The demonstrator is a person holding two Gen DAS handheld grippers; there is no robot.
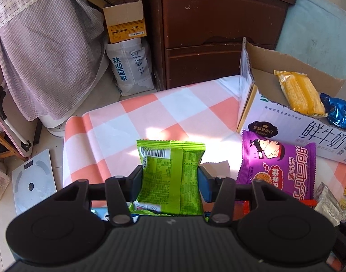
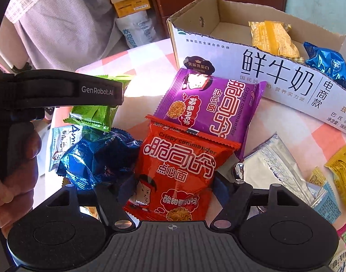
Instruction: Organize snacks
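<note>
My left gripper (image 1: 170, 176) is shut on a green snack packet (image 1: 173, 156), held upright above the pink-and-white checked tablecloth (image 1: 150, 113). In the right wrist view its black finger (image 2: 93, 90) and the green packet (image 2: 93, 115) show at the left, with a person's hand (image 2: 14, 158) behind. My right gripper (image 2: 170, 192) has its pads against both sides of a red noodle-snack packet (image 2: 177, 158), which overlaps a purple packet (image 2: 209, 104). A white milk carton box (image 2: 275, 72) behind them holds a yellow packet (image 2: 272, 38) and a blue foil packet (image 2: 327, 61).
A blue foil packet (image 2: 98, 156), a silver packet (image 2: 270, 158) and small yellow sachets (image 2: 340, 165) lie around the red one. Beyond the table stand a brown dresser (image 1: 218, 22), an open cardboard box (image 1: 125, 20) on a white bag, and a bathroom scale (image 1: 32, 181) on the floor.
</note>
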